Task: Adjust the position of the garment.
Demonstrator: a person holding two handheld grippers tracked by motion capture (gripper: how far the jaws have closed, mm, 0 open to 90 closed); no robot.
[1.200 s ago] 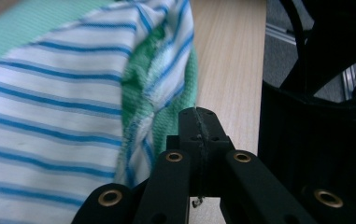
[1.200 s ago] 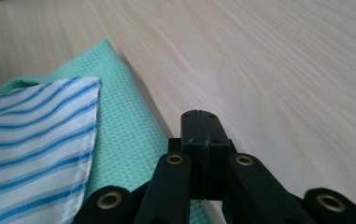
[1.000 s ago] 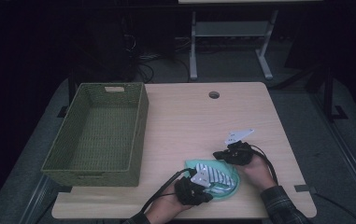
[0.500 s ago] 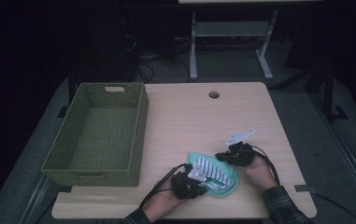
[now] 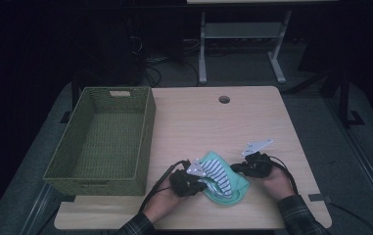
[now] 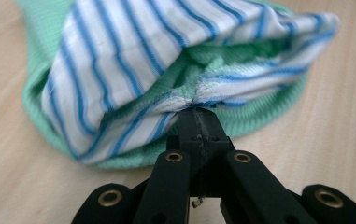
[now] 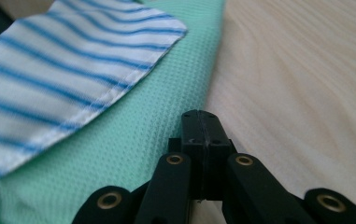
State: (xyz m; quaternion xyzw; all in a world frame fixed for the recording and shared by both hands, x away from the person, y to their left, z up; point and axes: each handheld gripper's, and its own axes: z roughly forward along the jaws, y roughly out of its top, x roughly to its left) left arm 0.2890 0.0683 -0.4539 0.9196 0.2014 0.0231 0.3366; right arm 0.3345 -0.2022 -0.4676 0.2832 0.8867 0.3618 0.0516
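nearest us, we hold the left gripper (image 5: 188, 182) low on the table (image 5: 194, 122) near its front edge, its jaws pressed together on the hem of the striped cloth (image 6: 133, 60), which folds over itself and lies on the green cloth (image 6: 269, 109). in the left gripper view the pinch sits right at the stitched edge, and the green cloth shows as a rim around the striped one. to the right, we keep the right gripper (image 5: 252, 167) with its jaws closed flat against each other; in the right gripper view its tips rest at the border of the green cloth, and we cannot tell whether any fabric is caught between them. both cloths lie in a heap between the two grippers, toward the front right of the table. bare wood stretches beyond the heap up to the round hole (image 5: 224, 99) near the far edge. the green wicker basket (image 5: 145, 127) stands along the table's left side, near the left gripper, its right wall just beside it.
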